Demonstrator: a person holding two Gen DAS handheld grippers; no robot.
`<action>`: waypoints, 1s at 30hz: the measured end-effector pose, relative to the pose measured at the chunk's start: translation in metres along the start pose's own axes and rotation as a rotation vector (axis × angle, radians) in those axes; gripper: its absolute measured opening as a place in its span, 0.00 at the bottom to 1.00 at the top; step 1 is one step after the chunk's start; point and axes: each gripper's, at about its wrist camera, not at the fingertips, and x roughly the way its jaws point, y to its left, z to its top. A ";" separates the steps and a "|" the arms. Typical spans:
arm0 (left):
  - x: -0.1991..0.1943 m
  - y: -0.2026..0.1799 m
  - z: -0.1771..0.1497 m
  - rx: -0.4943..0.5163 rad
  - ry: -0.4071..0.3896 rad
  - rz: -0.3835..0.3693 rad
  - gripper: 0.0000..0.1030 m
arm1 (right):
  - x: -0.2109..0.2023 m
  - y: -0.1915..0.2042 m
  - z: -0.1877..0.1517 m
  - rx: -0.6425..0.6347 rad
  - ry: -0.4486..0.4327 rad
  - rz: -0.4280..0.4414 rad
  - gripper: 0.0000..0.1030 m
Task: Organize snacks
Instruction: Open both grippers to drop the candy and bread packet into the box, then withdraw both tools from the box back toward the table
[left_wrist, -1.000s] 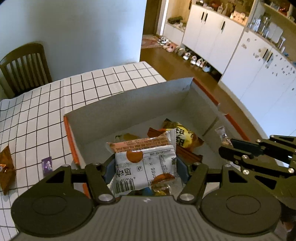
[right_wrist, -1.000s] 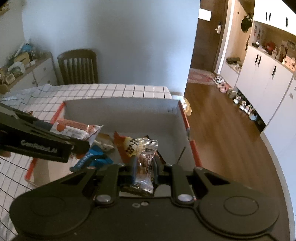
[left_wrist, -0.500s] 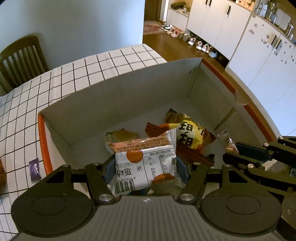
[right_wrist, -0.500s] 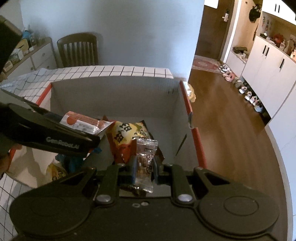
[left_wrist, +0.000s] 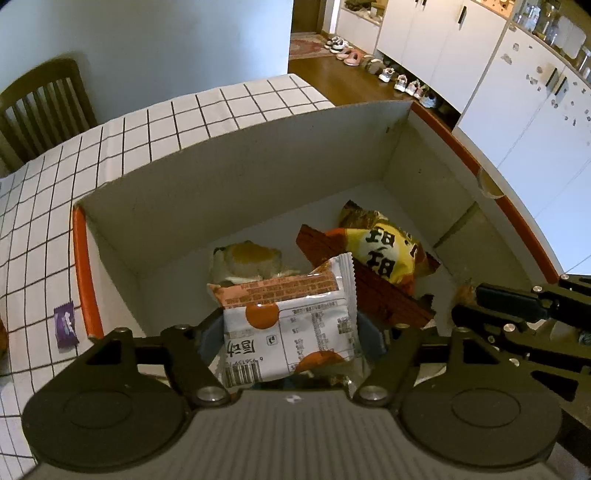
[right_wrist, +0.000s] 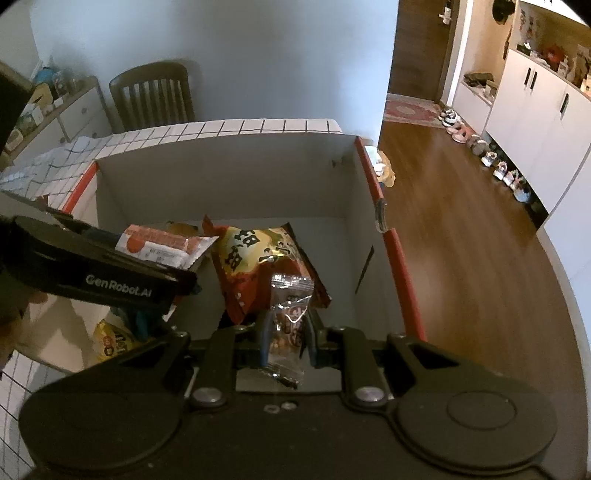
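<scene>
Both grippers point steeply down into the box (left_wrist: 258, 177). The left gripper (left_wrist: 290, 334) has just been opening its jaws; the white packet (left_wrist: 291, 332) sits between the 2 fingers, slightly loose. The right gripper (right_wrist: 286, 339) pinches a clear candy (right_wrist: 290, 321) tightly. Beyond its fingers lies a yellow bag (right_wrist: 255, 258).

Both point steeply down. The left gripper (left_wrist: 290, 334) has just been opening, a packet between its jaws; the right gripper (right_wrist: 287, 341) stays clamped.
</scene>
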 end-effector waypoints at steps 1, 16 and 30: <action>-0.001 0.000 -0.001 0.000 -0.001 0.003 0.72 | -0.001 0.000 -0.001 0.001 0.000 0.001 0.18; -0.052 -0.001 -0.024 0.002 -0.096 -0.029 0.79 | -0.039 0.000 -0.011 0.013 -0.056 0.027 0.20; -0.123 0.010 -0.054 -0.017 -0.234 -0.089 0.81 | -0.091 0.014 -0.017 -0.023 -0.187 0.075 0.24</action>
